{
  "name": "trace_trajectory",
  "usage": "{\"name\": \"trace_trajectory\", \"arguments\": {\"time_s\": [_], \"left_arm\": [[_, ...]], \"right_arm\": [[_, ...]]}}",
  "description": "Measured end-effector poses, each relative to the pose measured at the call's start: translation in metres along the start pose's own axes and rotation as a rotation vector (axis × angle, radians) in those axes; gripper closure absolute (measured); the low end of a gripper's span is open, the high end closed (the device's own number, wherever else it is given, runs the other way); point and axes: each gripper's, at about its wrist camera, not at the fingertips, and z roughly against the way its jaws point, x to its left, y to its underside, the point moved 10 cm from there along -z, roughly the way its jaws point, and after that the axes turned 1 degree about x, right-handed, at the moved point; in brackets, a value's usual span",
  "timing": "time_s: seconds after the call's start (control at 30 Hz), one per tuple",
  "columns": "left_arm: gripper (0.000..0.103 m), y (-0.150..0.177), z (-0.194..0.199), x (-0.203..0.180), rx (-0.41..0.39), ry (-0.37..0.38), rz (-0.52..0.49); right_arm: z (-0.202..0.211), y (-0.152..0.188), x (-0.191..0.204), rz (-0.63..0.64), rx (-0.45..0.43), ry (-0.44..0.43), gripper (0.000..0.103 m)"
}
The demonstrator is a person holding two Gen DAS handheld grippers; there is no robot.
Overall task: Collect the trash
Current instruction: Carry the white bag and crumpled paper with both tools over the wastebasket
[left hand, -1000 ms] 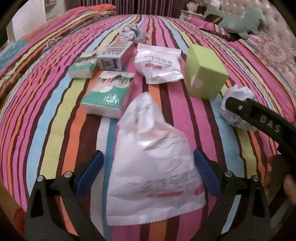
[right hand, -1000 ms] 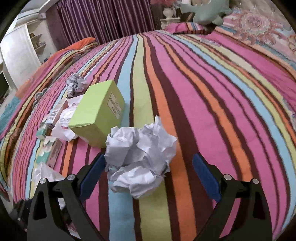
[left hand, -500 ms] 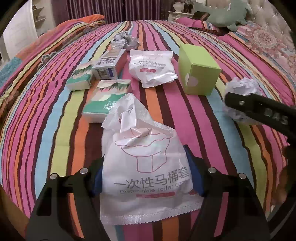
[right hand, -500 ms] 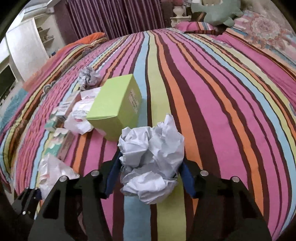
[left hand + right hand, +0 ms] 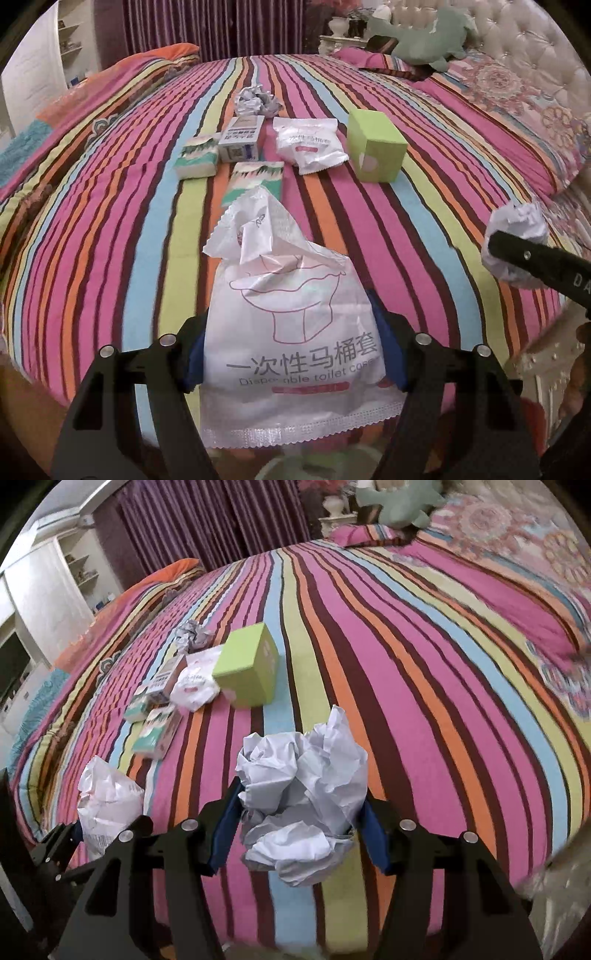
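My left gripper (image 5: 295, 354) is shut on a white plastic toilet-cover packet (image 5: 291, 325) and holds it above the near edge of the striped bed (image 5: 110, 221). My right gripper (image 5: 299, 834) is shut on a crumpled white paper ball (image 5: 303, 797), also lifted off the bed. In the left wrist view the paper ball (image 5: 517, 225) and the right gripper's arm show at the right. In the right wrist view the packet (image 5: 107, 805) shows at the lower left.
On the bed lie a green box (image 5: 375, 146), a second white packet (image 5: 310, 144), two green tissue packs (image 5: 197, 160), a small carton (image 5: 240, 138) and a grey paper ball (image 5: 256, 99). Pillows and a plush toy (image 5: 424, 33) are at the headboard.
Both grippers closed on their items, the left on the packet and the right on the paper ball, and have lifted and pulled back toward the bed's near edge.
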Motion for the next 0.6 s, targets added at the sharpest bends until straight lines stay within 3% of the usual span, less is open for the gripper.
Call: {"name": "trace_trajectory", "arguments": {"time_s": [0.33, 0.6], "left_arm": [[0.032, 0.062, 0.049, 0.032, 0.012, 0.000, -0.069], [0.032, 0.118, 0.068, 0.040, 0.054, -0.006, -0.117]], "right_arm": [[0.036, 0.063, 0.029, 0.036, 0.034, -0.047, 0.047], [0.053, 0.111, 0.048, 0.077, 0.065, -0.028, 0.047]]}}
